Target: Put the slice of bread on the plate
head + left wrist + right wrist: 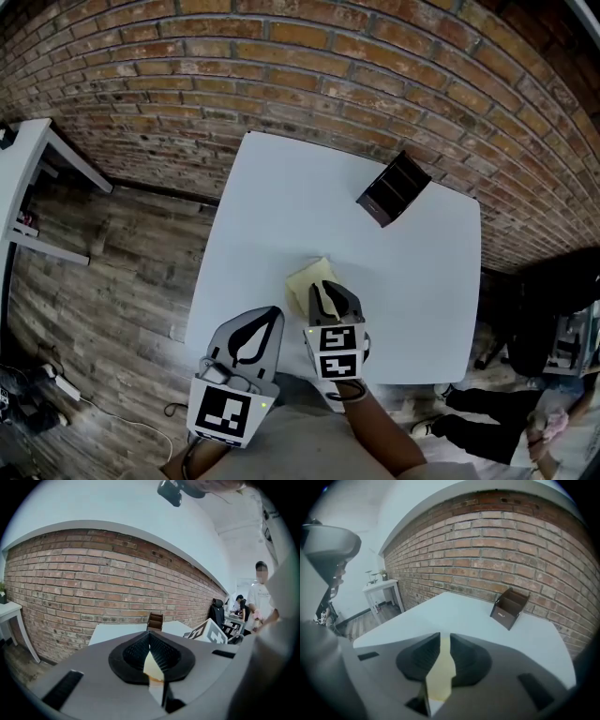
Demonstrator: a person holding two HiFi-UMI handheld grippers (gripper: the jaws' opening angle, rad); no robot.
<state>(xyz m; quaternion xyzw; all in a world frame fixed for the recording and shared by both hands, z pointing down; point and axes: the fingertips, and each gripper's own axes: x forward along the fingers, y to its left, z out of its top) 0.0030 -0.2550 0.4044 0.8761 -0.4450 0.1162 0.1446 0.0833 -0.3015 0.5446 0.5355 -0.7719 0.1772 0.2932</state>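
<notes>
Pale yellow slice of bread (307, 277) is pinched between the nearly closed jaws of the right gripper (328, 292), over the near part of the white tabletop (309, 178). That gripper tilts down, with the forearm (386, 436) entering from the lower edge. The left gripper (270, 317), its jaws closed together and empty, points shallowly downward just beside it.

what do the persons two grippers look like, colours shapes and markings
The left gripper and the right gripper match: pale grey shells with black, ribbed pads edging a teardrop-shaped gap. Each carries a white cube printed with black square markers; the right one shows two markers stacked. The person wears a greyish-tan top.
</notes>
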